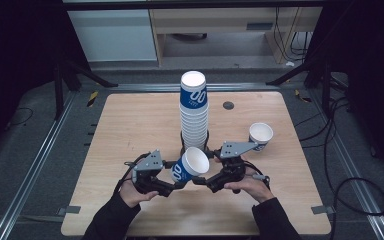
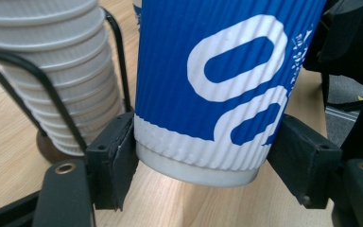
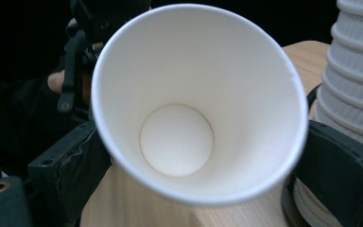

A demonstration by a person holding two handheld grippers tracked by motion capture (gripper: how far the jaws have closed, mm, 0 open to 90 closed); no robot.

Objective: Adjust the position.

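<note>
The left gripper (image 1: 177, 184) clamps the base of a blue-and-white ribbed paper cup (image 1: 189, 165), held tilted above the wooden desk (image 1: 130, 125), just near of the tall cup stack (image 1: 194, 112). The right gripper (image 1: 200, 180) flanks its rim, jaws spread wide, gripping nothing.

Your held ribbed paper cup (image 2: 217, 85): blue wall, white looped lettering, white band at base, plain white inside. Tall stack of ribbed paper cups (image 1: 194, 112): white ribs below, blue-and-white top cup. Single paper cup (image 1: 260, 135), white inside, outside probably blue-printed. Pale wood-grain tabletop (image 1: 130, 125). Black gripper jaws.
</note>
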